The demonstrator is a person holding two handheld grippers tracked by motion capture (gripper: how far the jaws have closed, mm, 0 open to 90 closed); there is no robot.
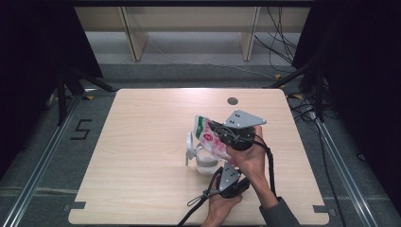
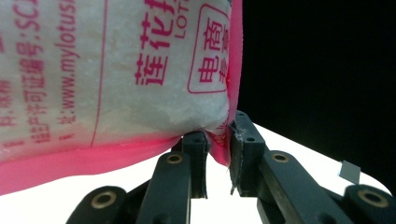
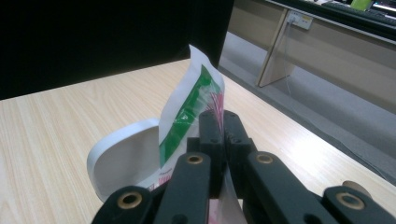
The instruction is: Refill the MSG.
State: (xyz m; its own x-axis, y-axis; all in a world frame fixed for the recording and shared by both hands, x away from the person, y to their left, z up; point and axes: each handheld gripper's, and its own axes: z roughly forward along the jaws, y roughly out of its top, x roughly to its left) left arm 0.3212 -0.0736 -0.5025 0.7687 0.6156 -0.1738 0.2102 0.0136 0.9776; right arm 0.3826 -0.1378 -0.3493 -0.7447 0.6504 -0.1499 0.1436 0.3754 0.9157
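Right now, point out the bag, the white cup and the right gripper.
bag (image 2: 116, 79): left gripper view, on its printed face.
white cup (image 3: 123, 158): right gripper view, on its flat handle.
right gripper (image 3: 223, 122): right gripper view, between its jaw tips, shut on the bag.

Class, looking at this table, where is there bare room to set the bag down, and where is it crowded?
Free: the table's whole left half, left of the white container, and the far strip by the round hole. Crowded: near-right of centre, where the left gripper and right gripper pinch the bag over the container.
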